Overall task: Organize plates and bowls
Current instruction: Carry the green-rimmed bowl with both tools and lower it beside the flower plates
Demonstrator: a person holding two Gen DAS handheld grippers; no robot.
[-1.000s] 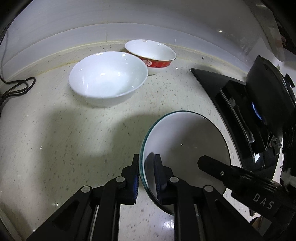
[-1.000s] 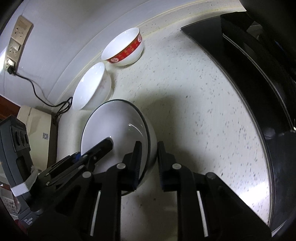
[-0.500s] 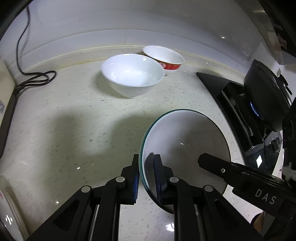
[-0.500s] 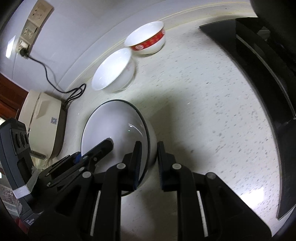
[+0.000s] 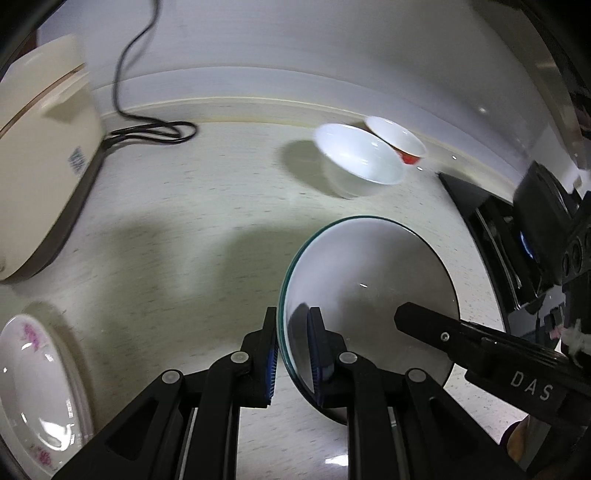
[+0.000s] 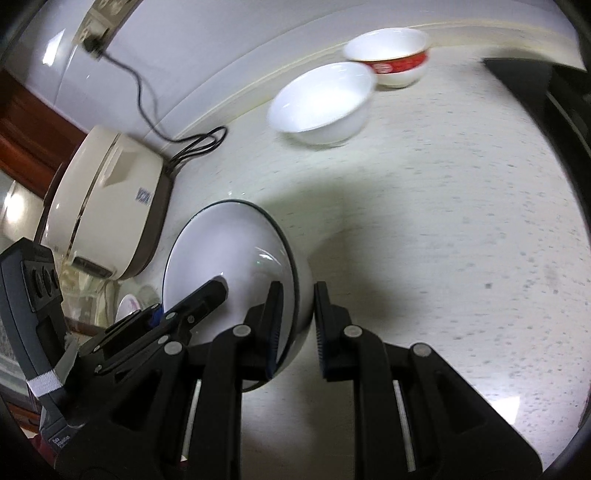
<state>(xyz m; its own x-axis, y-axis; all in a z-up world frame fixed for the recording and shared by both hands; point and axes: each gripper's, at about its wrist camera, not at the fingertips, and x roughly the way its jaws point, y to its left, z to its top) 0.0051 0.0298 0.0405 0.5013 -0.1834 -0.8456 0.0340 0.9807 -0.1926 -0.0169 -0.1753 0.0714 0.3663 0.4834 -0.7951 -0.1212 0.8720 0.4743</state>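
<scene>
A white dish with a dark green rim [image 5: 369, 295] hangs above the speckled counter [image 5: 184, 229], held from both sides. My left gripper [image 5: 291, 328] is shut on its left rim. My right gripper [image 6: 297, 299] is shut on the opposite rim of the same dish [image 6: 229, 258]. Each view shows the other gripper's finger reaching into the dish. A plain white bowl [image 5: 358, 158] stands near the back wall, with a red-banded bowl [image 5: 399, 142] right behind it. A white plate with pink flowers [image 5: 33, 387] lies at the lower left.
A cream rice cooker [image 5: 40, 147] stands at the left with its black cord [image 5: 155, 131] coiled by the wall. A black stove [image 5: 498, 229] borders the counter on the right. The wall socket [image 6: 92, 33] is high on the left.
Both grippers have carried the dish leftward along the counter. The two bowls have slid to the right in view, and the rice cooker and flowered plate have come into sight.
</scene>
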